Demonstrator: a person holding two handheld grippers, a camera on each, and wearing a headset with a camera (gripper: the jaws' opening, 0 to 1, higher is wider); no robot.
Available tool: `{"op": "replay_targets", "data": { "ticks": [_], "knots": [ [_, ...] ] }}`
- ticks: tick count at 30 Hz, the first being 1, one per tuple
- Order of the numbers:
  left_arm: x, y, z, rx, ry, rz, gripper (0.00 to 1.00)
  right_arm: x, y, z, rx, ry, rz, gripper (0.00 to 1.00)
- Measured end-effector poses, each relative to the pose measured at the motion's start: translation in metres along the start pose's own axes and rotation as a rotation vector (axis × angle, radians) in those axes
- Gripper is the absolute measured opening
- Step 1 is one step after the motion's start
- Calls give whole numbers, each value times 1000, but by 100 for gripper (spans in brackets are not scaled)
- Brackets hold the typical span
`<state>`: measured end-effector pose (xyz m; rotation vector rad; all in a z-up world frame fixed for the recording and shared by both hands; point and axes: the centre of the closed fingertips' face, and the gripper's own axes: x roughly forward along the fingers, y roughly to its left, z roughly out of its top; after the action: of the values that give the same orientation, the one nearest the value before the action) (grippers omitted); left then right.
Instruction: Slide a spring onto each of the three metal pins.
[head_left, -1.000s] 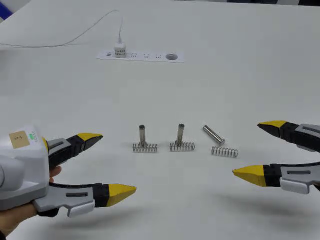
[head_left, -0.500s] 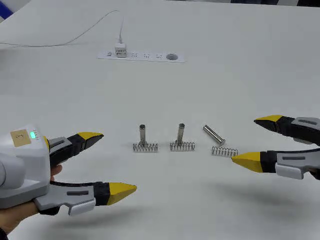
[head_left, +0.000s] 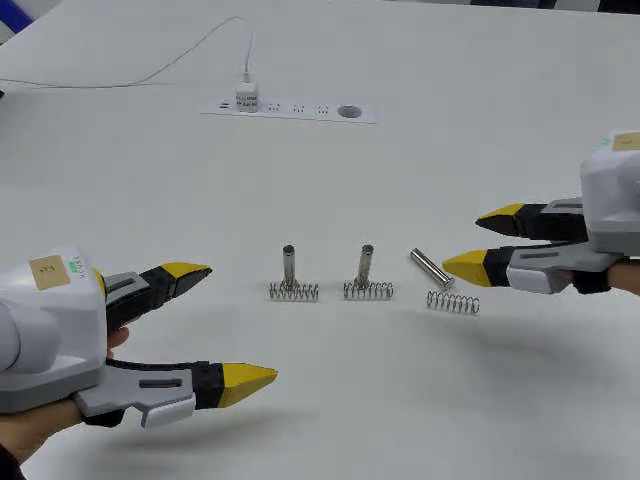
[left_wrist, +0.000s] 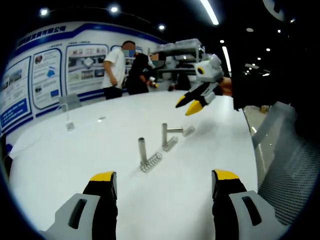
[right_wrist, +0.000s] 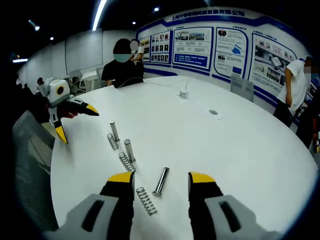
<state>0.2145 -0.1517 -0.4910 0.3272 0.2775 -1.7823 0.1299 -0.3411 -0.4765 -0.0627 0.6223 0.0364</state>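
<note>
Right claw (head_left: 463, 241) parted near lying pin (head_left: 431, 269) — sticker (head_left: 48, 271) on left claw (head_left: 241, 321) illegible.

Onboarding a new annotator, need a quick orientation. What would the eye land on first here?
The row on the white table: left pin and middle pin stand upright and the right pin lies flat. The left spring, middle spring and right spring lie loose, one in front of each pin. The open right claw hovers just right of the right pin; the open left claw hangs at lower left, apart from the row.
</note>
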Motion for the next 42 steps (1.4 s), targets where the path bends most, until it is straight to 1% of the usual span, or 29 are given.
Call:
{"op": "replay_targets", "data": {
  "ticks": [4,8,13,24,27,30,32,34,42],
  "knots": [
    [0,0,-1,-4,0,1,78,10,-3,0,9,36,1,39],
    [1,-1,-4,-6,4,-2,78,18,-5,-1,11,70,1,37],
    [2,-3,-5,-6,8,-7,78,28,-6,-6,27,115,2,32],
    [1,-2,-8,-13,8,-4,78,49,-3,-19,37,220,1,25],
    [1,-2,-8,-15,9,-5,77,55,-3,-21,47,239,-2,23],
    [2,-2,-9,-15,10,-5,77,59,-2,-22,59,255,-7,19],
    [2,-2,-9,-15,11,-5,77,61,-4,-25,68,280,-18,17],
    [2,-1,-9,-16,10,-4,77,63,-4,-27,68,295,-26,17],
    [1,-1,-10,-19,11,-4,77,69,-7,-32,114,345,-32,14]
  ]
}}
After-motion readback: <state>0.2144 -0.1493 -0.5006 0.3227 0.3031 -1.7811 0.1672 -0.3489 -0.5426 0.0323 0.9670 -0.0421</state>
